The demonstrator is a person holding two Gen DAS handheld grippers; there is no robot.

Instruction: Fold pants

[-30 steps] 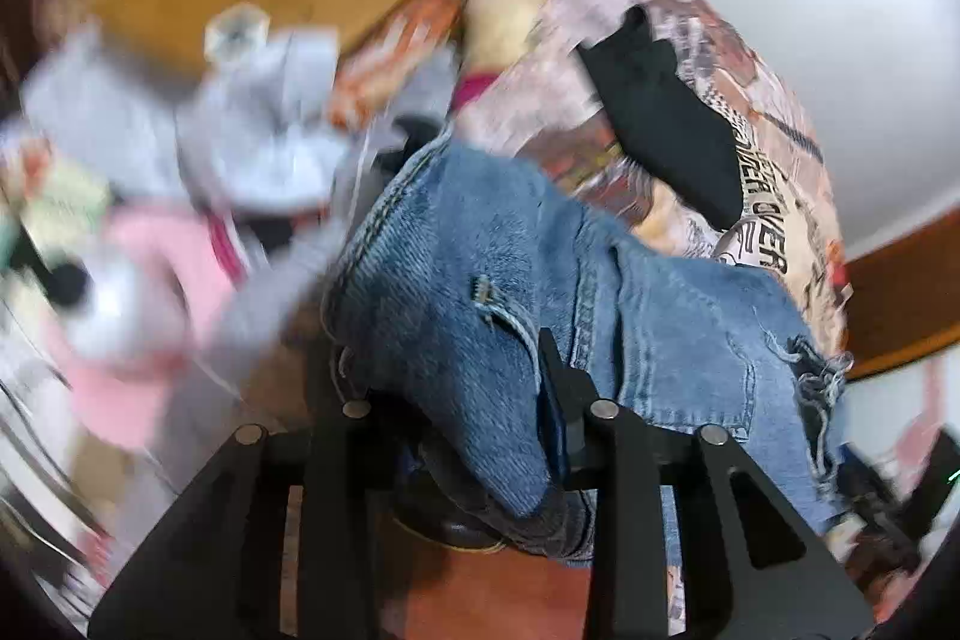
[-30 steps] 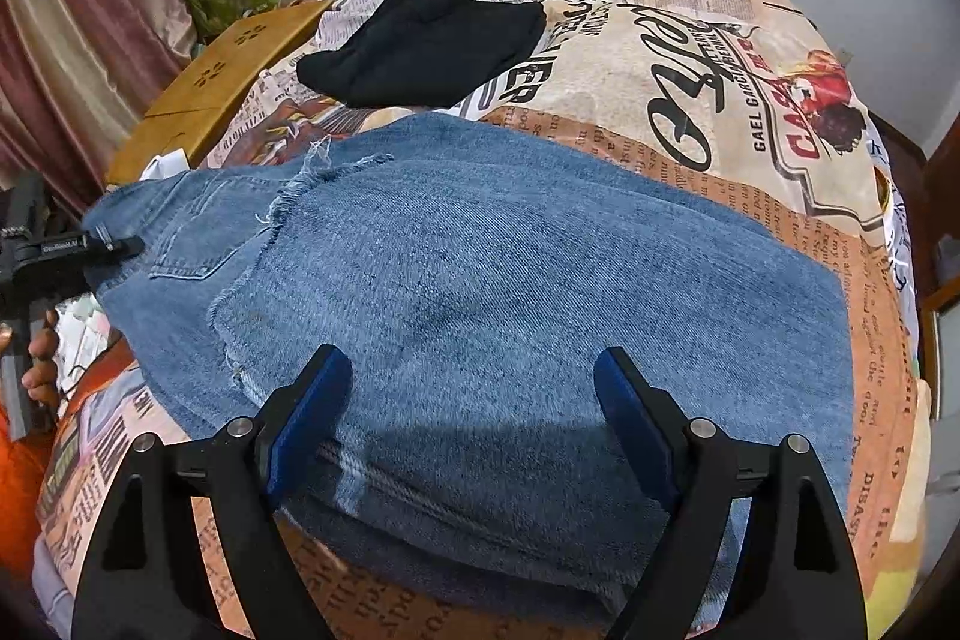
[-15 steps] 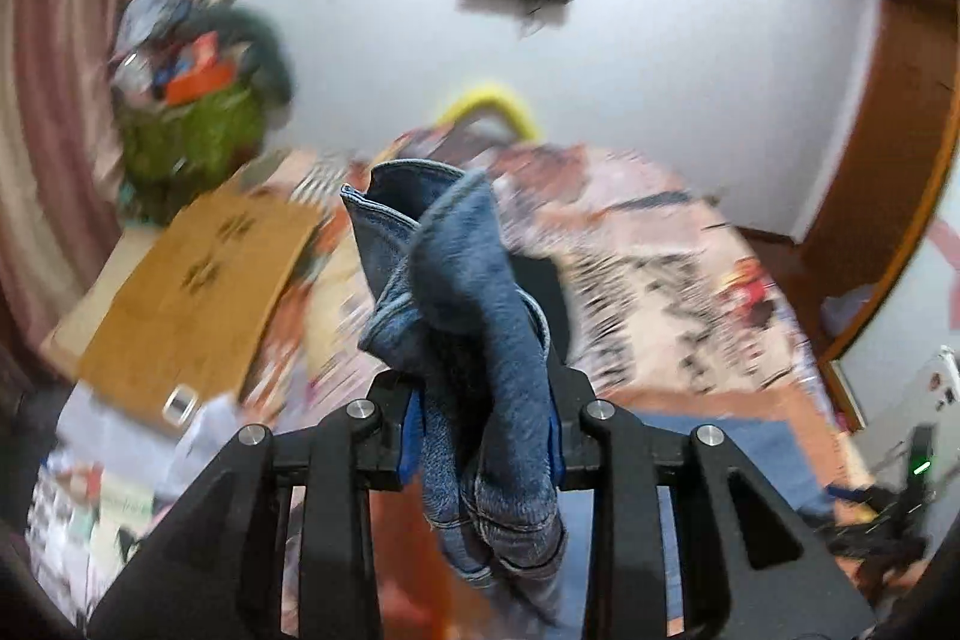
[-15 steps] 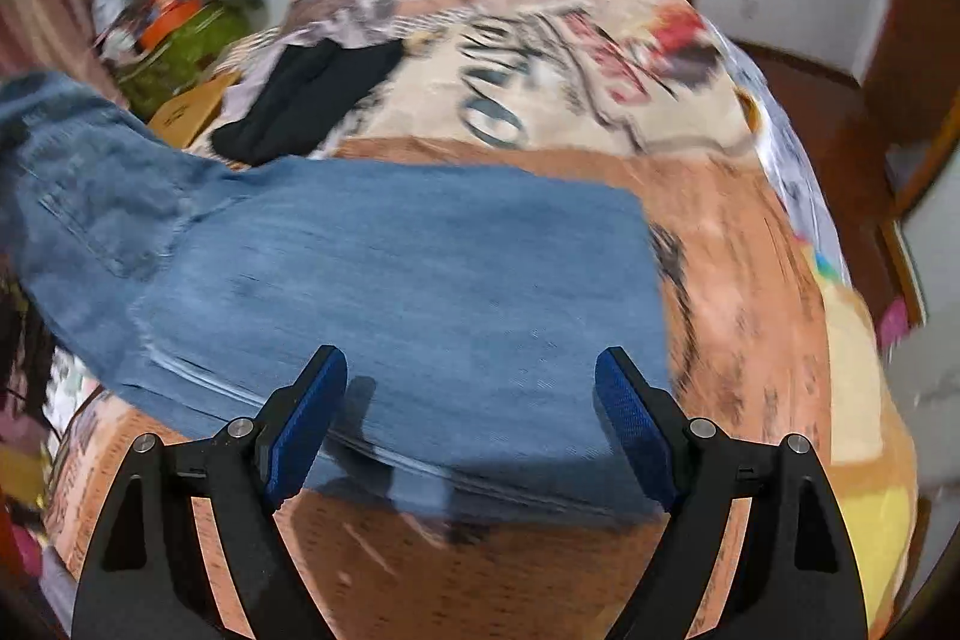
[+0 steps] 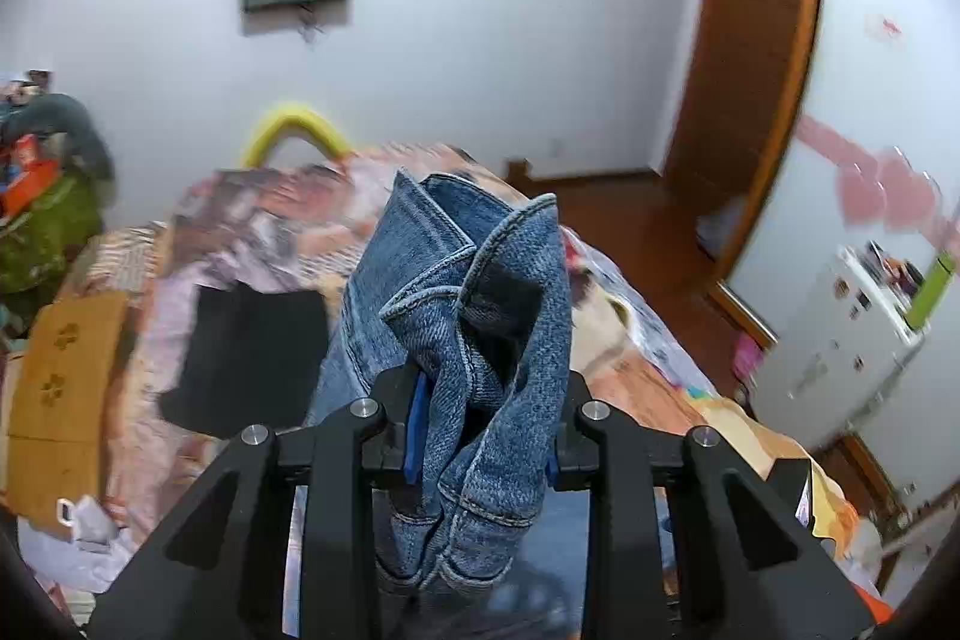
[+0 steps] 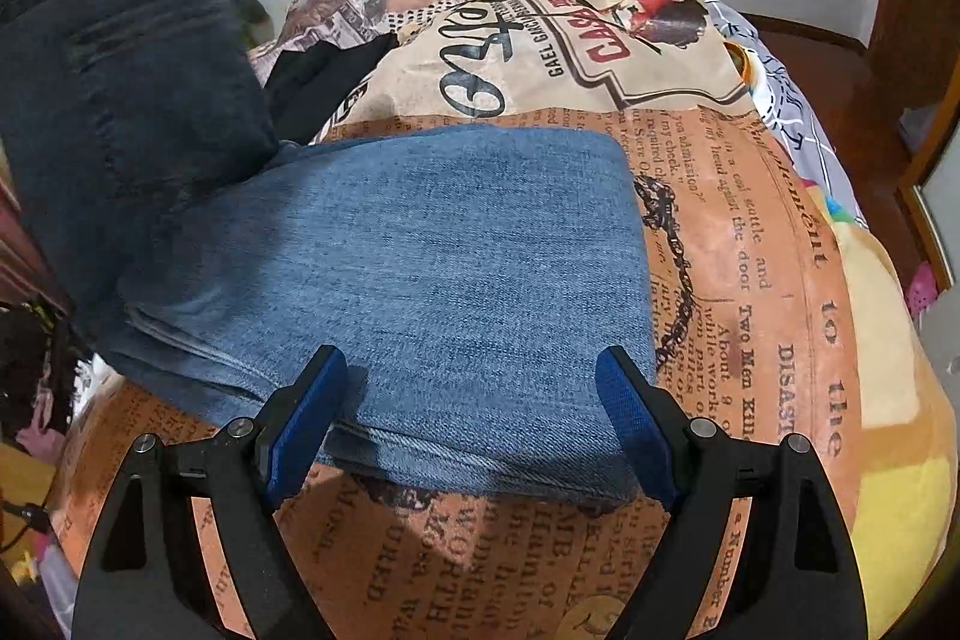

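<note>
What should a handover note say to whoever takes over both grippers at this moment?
Left gripper: shut on a bunched end of the jeans, lifted above the bed.
Right gripper: open, poised over the jeans part lying flat on the bed, gripping nothing.
Done: one end raised for folding over.
Left: lay it onto the flat part, release, smooth, finish folding.
A black garment lies beyond.

Left gripper point(image 5: 480, 430) – jaws clamped on bunched denim of the jeans point(image 5: 474, 328), lifted. Right gripper point(image 6: 474, 418) – jaws spread wide, low over the jeans, gripping nothing.
</note>
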